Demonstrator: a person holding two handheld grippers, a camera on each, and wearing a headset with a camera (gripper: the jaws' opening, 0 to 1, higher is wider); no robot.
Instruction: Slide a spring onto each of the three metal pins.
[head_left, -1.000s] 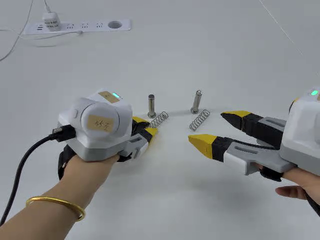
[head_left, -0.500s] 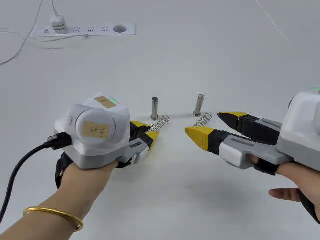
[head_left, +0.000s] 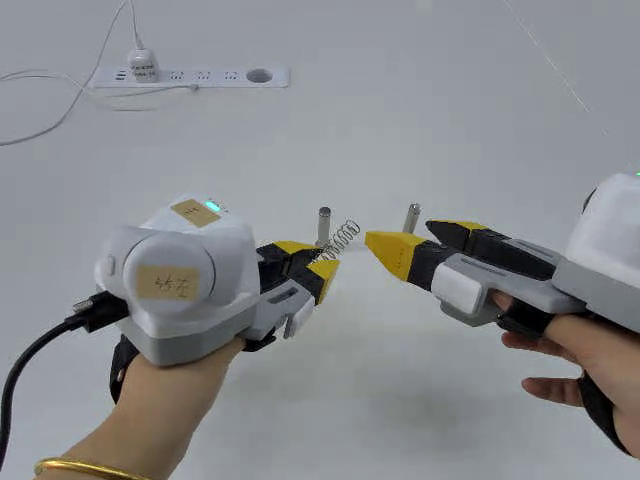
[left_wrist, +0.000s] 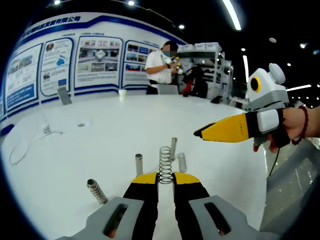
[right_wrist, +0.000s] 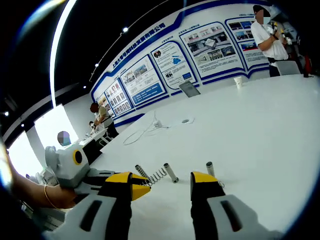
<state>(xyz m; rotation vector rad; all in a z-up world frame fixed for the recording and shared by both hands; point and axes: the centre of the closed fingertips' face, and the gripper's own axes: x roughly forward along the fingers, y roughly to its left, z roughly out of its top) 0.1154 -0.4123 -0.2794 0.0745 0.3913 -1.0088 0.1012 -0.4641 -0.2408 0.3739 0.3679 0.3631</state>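
Observation:
My left gripper (head_left: 322, 268) is shut on one end of a spring (head_left: 344, 236), which sticks out past its tips above the table; the left gripper view shows the spring (left_wrist: 165, 162) upright between the closed tips (left_wrist: 165, 176). Two bare metal pins (head_left: 324, 222) (head_left: 411, 217) stand just behind it. In the left gripper view a third pin (left_wrist: 96, 190) at the near left wears a spring, and a loose spring (left_wrist: 182, 161) lies by the far pin (left_wrist: 173, 147). My right gripper (head_left: 410, 238) hovers open to the right of the held spring, nothing between its fingers.
A white power strip (head_left: 200, 75) with a plugged cable lies at the far left of the white table (head_left: 400, 120). In the gripper views, people stand by display boards beyond the table's far edge.
The left gripper has lifted the spring off the table and holds it raised. The right gripper has moved left, toward the pins, still open, and now covers the second spring in the head view.

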